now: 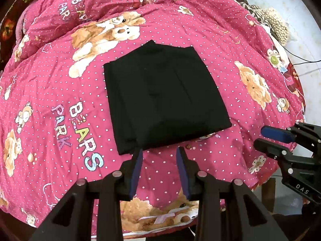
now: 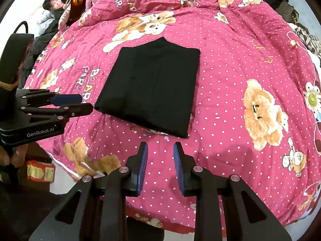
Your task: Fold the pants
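Black pants [image 1: 164, 98] lie folded into a compact, squarish stack at the middle of the pink teddy-bear quilt [image 1: 230, 40], apparently finished. Both claws hang released just short of its near edge, holding nothing: left gripper [image 1: 159, 150], right gripper [image 2: 160, 143]. Only the right wrist view catches a person [image 2: 55, 4] reclining beyond the bed's far corner.

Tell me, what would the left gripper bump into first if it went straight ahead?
Probably the folded black pants. The left gripper hovers with open jaws right at their near edge, on the pink quilt. Depth is hard to judge, so it might touch the quilt first.
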